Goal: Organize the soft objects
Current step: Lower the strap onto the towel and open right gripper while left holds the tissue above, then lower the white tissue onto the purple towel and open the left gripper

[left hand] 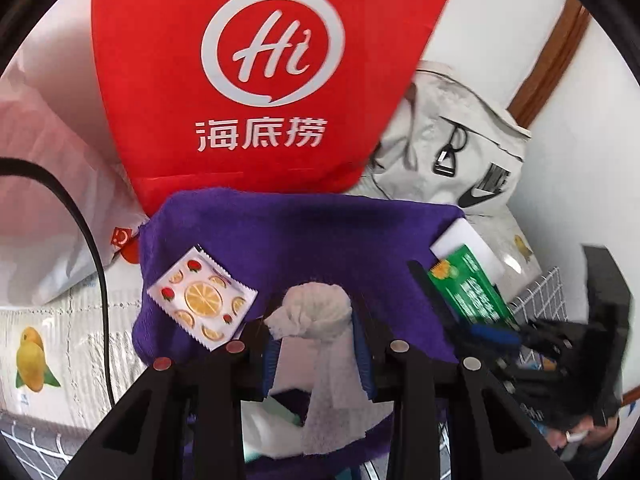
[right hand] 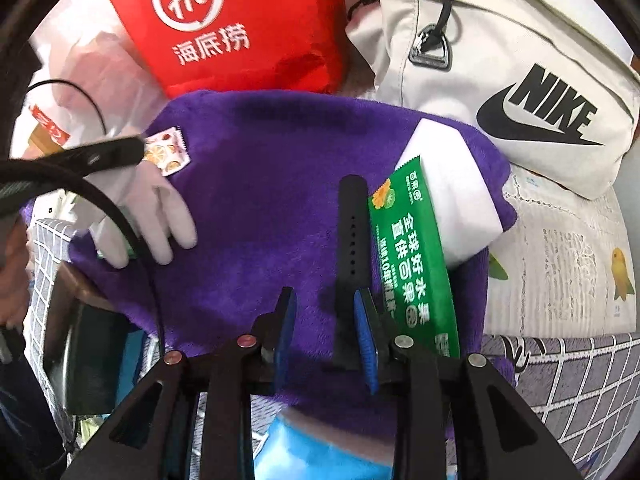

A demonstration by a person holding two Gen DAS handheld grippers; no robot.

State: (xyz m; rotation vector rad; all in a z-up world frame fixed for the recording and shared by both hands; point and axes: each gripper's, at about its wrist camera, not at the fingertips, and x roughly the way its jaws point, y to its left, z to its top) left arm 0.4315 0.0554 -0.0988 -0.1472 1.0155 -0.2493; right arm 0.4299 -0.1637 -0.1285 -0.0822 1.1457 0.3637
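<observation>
The left gripper [left hand: 316, 344] is clamping a white glove [left hand: 316, 316] at its bunched cuff, its fingers [right hand: 160, 220] draping limply onto the purple towel [right hand: 256, 184]. The right gripper [right hand: 326, 340] is hovering with jaws apart and empty over that towel, beside a black strap [right hand: 352, 256] and a green packet [right hand: 416, 264]. A fruit-print sachet [left hand: 202, 300] is lying on the towel's left part. The glove appears light, floppy and thin, so pinching gathered fabric, as here, is likely giving a firmer hold than a single layer.
</observation>
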